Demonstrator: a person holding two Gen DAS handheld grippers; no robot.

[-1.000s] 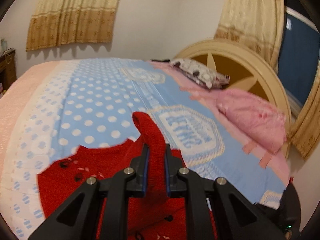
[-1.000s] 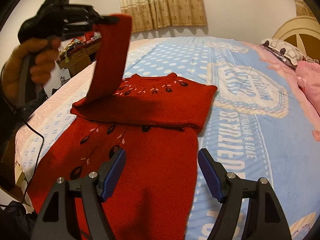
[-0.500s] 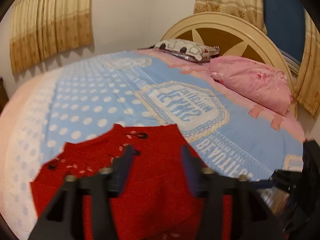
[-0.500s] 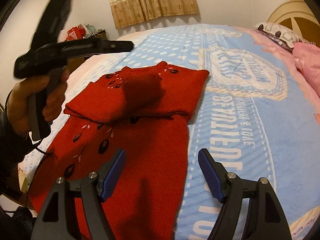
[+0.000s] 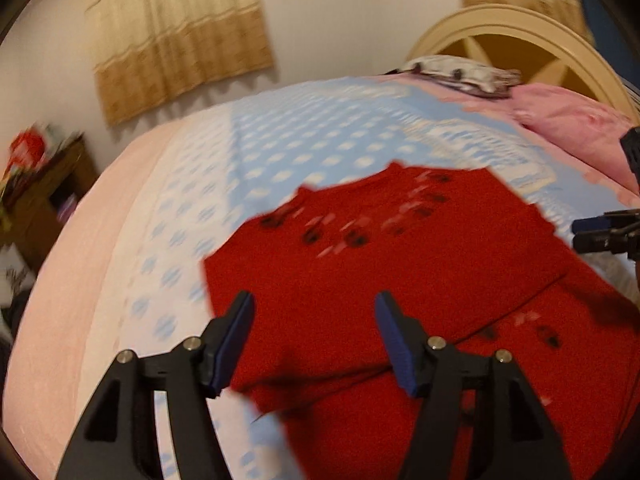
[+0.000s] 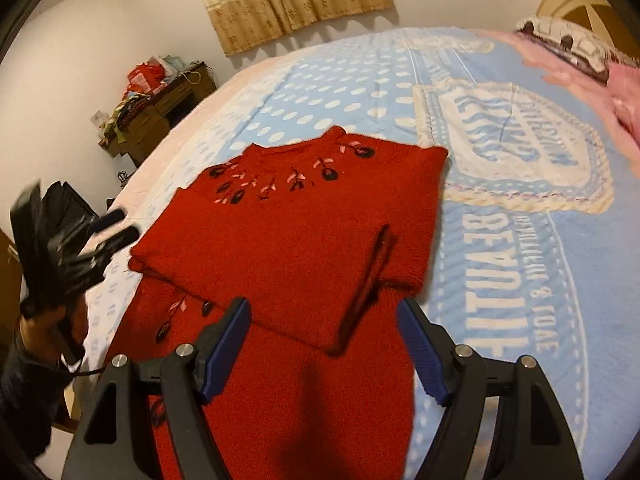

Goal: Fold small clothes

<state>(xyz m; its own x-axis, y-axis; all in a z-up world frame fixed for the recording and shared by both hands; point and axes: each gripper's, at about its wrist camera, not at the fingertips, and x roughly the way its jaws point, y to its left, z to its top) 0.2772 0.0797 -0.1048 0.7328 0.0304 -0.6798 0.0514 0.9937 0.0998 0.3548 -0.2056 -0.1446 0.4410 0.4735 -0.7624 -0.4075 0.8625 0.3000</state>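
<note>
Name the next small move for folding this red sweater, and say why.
Probably bring both grippers down to the bottom hem and lift it over the top. The red sweater lies on the bed with its sleeves already folded across the chest, the lower half still spread flat. The left gripper, jaws opening, and the right gripper, open, hold nothing.

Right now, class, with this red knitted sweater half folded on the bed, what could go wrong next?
1. The folded-over sleeve lies loose on the red knitted sweater; a careless lift could undo it.
2. The left tool, its jaws opening and empty, might snag the knit.
3. The blue dotted blanket may bunch underneath.
</note>
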